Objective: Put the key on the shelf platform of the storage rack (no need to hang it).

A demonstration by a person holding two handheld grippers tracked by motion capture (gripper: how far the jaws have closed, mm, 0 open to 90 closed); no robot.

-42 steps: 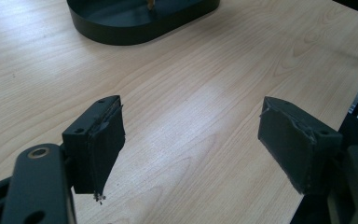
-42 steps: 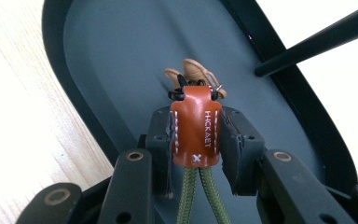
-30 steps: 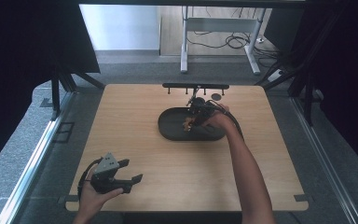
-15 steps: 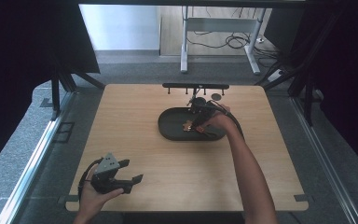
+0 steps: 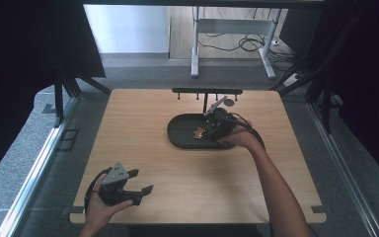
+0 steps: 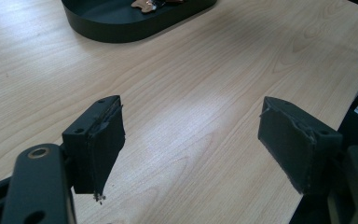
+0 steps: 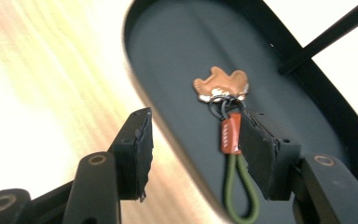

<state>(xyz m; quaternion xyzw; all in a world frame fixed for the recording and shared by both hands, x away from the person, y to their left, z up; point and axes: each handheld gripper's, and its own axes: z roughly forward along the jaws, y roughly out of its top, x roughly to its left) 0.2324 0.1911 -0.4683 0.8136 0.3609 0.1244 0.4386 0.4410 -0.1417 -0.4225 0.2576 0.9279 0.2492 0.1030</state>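
A black oval tray [image 5: 182, 129] sits at the middle of the wooden table. In it lies a keychain [image 5: 197, 133]: a brown leather charm [image 7: 220, 84], a red tag [image 7: 231, 134] and a green cord loop [image 7: 235, 186]. My right gripper [image 7: 196, 119] hovers over the tray's right half [image 5: 209, 131]. Its jaws have just been opening, and the pads touch nothing. The tag lies below, just inside the right-hand jaw. My left gripper [image 5: 142, 181] rests near the table's front left corner, open and with nothing in it [image 6: 191, 126]. The tray [image 6: 107, 23] stands far ahead of it.
A black rack [image 5: 207, 91] with several pegs stands at the table's far edge behind the tray. A small round object [image 5: 228, 102] lies near its right end. Bare wood [image 5: 143, 118] surrounds the tray. Black frame legs flank the table.
The right gripper's jaws have spread apart, and the hand has lifted a little over the tray. The keychain stays lying in the tray. The left hand has not moved.
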